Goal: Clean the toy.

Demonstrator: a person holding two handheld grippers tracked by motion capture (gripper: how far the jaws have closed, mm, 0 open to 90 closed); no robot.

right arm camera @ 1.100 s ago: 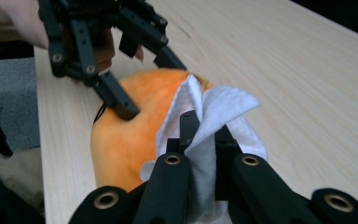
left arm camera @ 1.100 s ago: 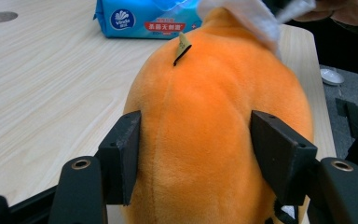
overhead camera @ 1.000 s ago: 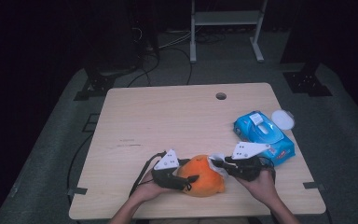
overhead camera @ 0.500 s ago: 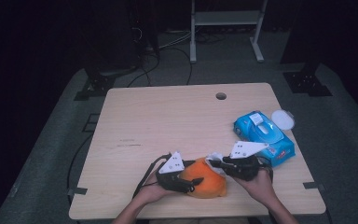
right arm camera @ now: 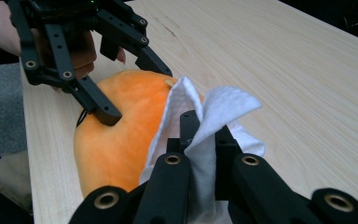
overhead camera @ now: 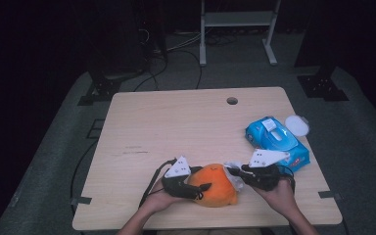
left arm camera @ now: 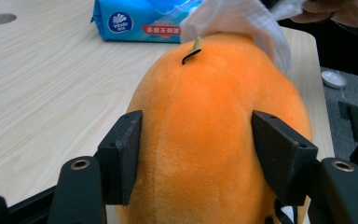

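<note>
The orange plush toy (overhead camera: 217, 185) lies on the wooden table (overhead camera: 186, 127), close to the near edge, between the two hands of the person. It has a rounded shape like a fruit, with a small dark stem on top.

The left gripper (overhead camera: 199, 188) holds this toy. In the left gripper view its two black jaws stand on both sides of the orange body, one pad (left arm camera: 121, 156) against the left flank and the other against the right flank, and the soft surface bulges a little between them. So the jaws are clenched on the toy, at about the middle of its width, and the toy rests on the table at the same time. The stem end of the toy points away from this gripper.

The right gripper (overhead camera: 235, 172) grasps a white wipe (right arm camera: 205, 126). In the right gripper view its jaws are pressed tight together, and the wipe is pinched between them and rises above the fingertips in two folded flaps. The wipe lies against the side of the toy that is far from the left gripper, and it touches the orange surface there. In the left gripper view the same wipe covers the far upper end of the toy, just behind the stem.

A blue pack of wet wipes (overhead camera: 277, 143) lies on the table to the right, beyond the right hand, and a small white round lid (overhead camera: 296, 125) is just beside it.
</note>
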